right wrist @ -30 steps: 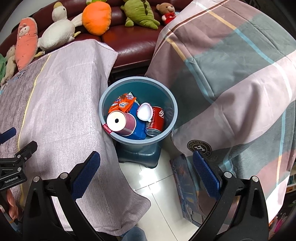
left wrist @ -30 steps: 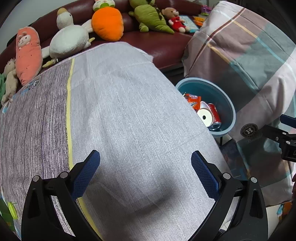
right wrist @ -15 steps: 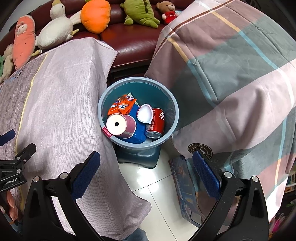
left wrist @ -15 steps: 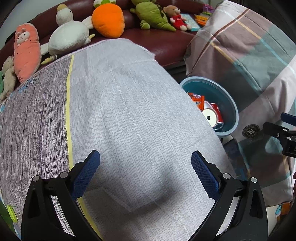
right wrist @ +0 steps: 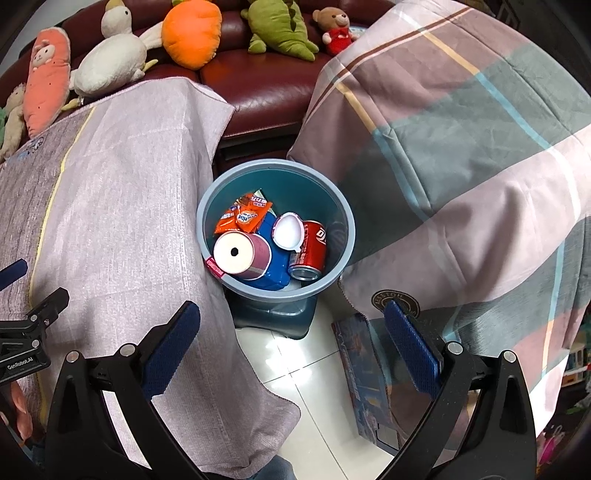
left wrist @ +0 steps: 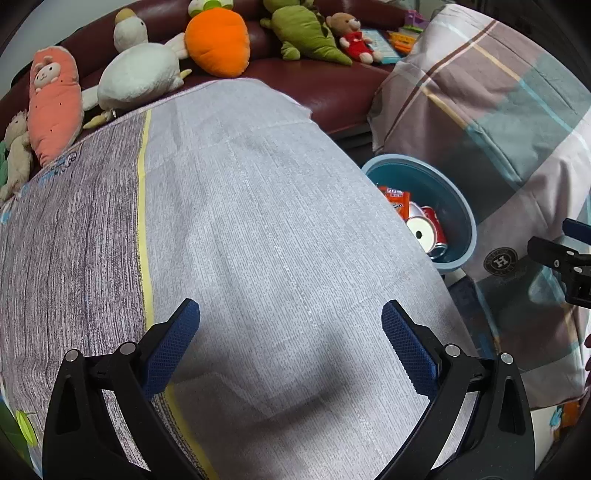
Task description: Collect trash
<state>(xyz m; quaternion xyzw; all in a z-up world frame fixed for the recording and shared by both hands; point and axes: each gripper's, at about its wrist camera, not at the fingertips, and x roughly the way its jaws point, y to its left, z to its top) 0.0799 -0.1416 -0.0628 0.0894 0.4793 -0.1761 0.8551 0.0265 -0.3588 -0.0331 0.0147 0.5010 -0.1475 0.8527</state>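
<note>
A grey-blue bin (right wrist: 275, 291) with a teal inside holds a red can (right wrist: 310, 245), an orange snack packet (right wrist: 243, 216), a blue packet (right wrist: 275, 258) and a mauve cup (right wrist: 242, 253) with a white lid. At nine o'clock lies a lilac-grey cloth (right wrist: 122, 192) with a yellow stripe; at three o'clock a plaid blanket (right wrist: 461, 147) in mauve, teal and pink. At twelve o'clock an orange carrot toy (right wrist: 192, 31) sits on a maroon sofa (right wrist: 258, 92)

Both tongs gape wide with nothing between their blue pads. The left tongs (left wrist: 290, 345) and the right tongs (right wrist: 291, 347) point forward and down, side by side, apart.
</note>
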